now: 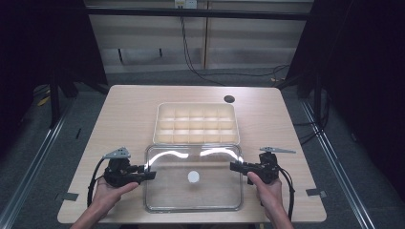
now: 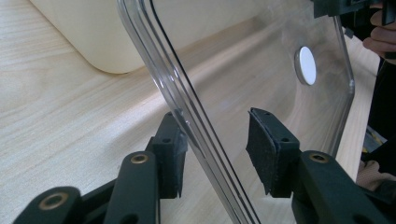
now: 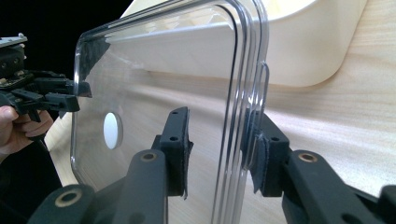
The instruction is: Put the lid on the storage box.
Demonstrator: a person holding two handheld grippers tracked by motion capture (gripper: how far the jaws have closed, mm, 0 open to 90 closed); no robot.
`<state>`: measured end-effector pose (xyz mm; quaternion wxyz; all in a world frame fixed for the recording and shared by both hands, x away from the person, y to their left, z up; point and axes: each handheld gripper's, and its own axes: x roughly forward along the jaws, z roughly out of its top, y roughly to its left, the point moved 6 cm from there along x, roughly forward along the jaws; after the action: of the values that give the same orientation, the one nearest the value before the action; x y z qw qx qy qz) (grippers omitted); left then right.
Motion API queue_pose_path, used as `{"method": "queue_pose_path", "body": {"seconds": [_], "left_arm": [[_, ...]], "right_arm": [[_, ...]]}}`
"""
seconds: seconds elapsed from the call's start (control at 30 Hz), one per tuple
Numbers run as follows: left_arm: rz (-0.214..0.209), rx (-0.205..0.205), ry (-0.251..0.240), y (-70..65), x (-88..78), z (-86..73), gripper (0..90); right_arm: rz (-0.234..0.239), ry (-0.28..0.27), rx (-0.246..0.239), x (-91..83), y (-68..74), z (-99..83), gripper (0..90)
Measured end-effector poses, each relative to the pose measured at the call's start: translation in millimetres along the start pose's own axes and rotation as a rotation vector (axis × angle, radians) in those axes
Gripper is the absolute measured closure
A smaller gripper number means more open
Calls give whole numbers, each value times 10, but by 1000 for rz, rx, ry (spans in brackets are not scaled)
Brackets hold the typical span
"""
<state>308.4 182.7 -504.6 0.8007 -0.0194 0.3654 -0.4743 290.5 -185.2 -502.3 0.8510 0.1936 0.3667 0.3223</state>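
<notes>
Both grippers, left gripper (image 1: 149, 172) and right gripper (image 1: 234, 166), straddle the clear lid's (image 1: 193, 191) 9 and 3 o'clock edges, jaws open, not clamping.

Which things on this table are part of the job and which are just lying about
In the job:
- clear lid, its side edges between the jaws of both claws
- left claw
- right claw
- cream compartment tray, behind the lid

Lying about:
- black cable on the floor beyond the table
- dark round hole in the tabletop
</notes>
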Motion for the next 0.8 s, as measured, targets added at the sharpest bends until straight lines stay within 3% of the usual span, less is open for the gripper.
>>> {"method": "queue_pose_path", "body": {"seconds": [0.43, 0.8], "left_arm": [[-1, 11, -55, -43, -137, 97, 648], [3, 14, -68, -59, -138, 159, 654]], "right_arm": [[20, -73, -13, -84, 113, 90, 668], [29, -112, -35, -173, 175, 181, 684]]}}
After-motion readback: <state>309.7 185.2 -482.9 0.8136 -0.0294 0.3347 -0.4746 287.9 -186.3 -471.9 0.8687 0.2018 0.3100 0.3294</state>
